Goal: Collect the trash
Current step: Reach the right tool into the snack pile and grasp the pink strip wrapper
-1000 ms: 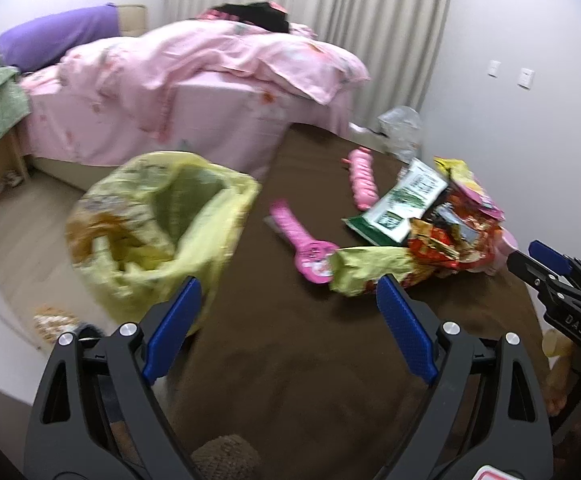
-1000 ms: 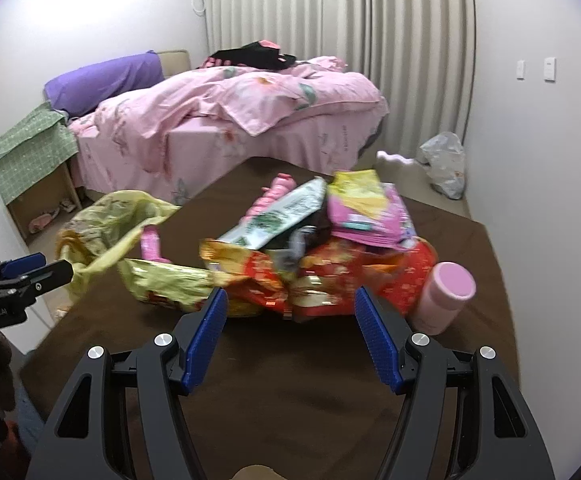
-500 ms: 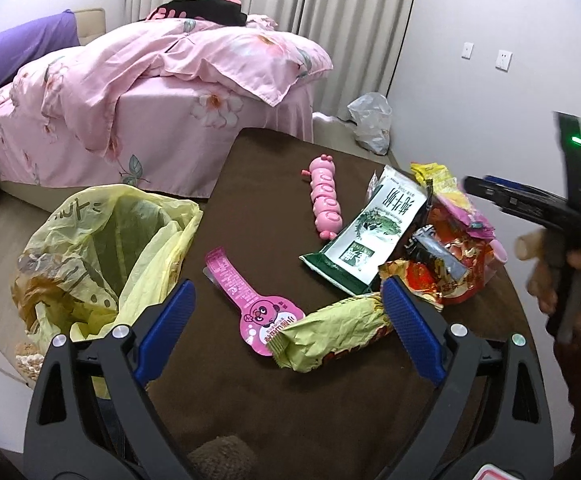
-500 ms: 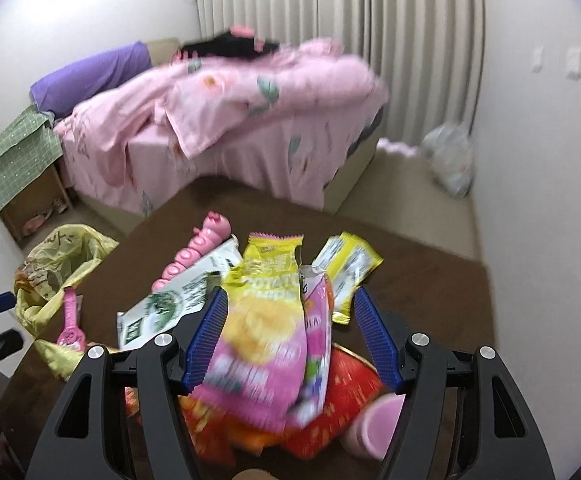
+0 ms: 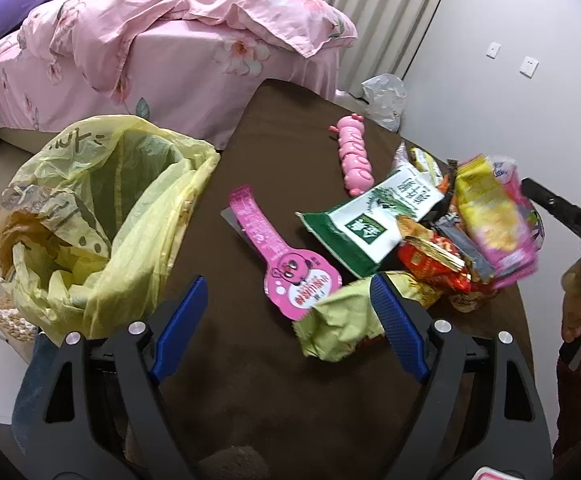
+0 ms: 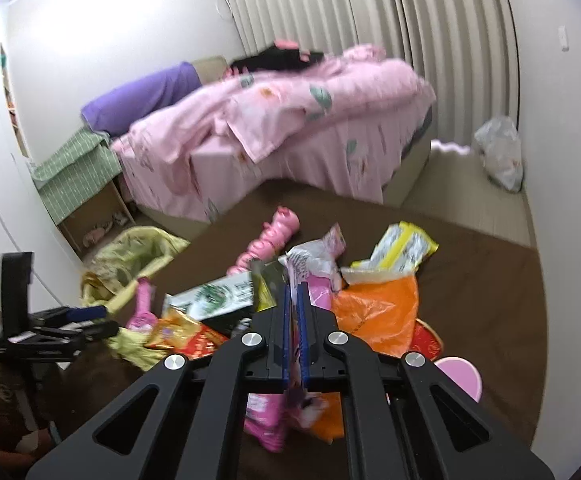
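Meanwhile right gripper [image 6: 295, 296] fingers clamp pink chip bag [image 5: 494, 216] — left gripper [image 5: 286, 300] gaping, closing, beside green wrapper [image 5: 338, 320].

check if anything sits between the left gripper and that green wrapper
Nothing visible does. The left gripper is open, and the green wrapper lies on the table against its right finger, not yet clamped.

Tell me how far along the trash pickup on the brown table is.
Early. The yellow bag hangs open beside the table; what it already holds is unclear. In hand: the right gripper has just shut on a pink chip bag. The left gripper is open by a green wrapper. Left: the pile of wrappers.
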A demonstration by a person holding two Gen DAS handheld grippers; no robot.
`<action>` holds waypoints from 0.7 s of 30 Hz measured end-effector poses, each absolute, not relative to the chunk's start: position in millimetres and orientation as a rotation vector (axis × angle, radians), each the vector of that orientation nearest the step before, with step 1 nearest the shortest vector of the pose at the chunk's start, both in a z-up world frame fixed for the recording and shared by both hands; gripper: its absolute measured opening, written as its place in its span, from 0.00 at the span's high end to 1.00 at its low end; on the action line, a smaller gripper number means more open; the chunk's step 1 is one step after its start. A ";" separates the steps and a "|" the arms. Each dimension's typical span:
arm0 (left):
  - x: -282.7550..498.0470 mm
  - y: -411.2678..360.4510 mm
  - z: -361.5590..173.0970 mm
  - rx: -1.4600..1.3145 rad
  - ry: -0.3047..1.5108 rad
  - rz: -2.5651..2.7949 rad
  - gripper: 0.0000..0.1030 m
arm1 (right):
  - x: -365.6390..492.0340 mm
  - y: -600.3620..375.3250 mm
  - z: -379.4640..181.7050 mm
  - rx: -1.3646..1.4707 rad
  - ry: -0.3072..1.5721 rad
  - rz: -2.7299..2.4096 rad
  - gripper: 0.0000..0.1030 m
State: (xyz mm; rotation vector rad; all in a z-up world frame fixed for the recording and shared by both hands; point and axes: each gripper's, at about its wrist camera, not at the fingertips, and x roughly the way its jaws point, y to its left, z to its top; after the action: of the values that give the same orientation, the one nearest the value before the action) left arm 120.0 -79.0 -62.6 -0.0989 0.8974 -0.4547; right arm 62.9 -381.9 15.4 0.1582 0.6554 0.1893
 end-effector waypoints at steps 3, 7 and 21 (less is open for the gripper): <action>112.8 -84.9 -56.2 -0.094 0.879 -0.492 0.23 | 47.5 -380.7 22.7 0.149 0.646 0.189 0.94; 104.4 -92.1 -47.2 -0.068 0.854 -0.519 0.23 | 28.4 -382.6 16.4 0.164 0.670 0.185 0.94; 99.5 -113.7 -37.1 -0.042 0.839 -0.577 0.32 | 45.3 -407.4 0.5 0.147 0.677 0.080 0.58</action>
State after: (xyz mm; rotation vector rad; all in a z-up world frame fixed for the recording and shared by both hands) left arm 99.5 -113.7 -37.1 -0.0420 0.8395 -0.5773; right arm 45.3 -407.4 0.5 0.1472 0.6774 0.0800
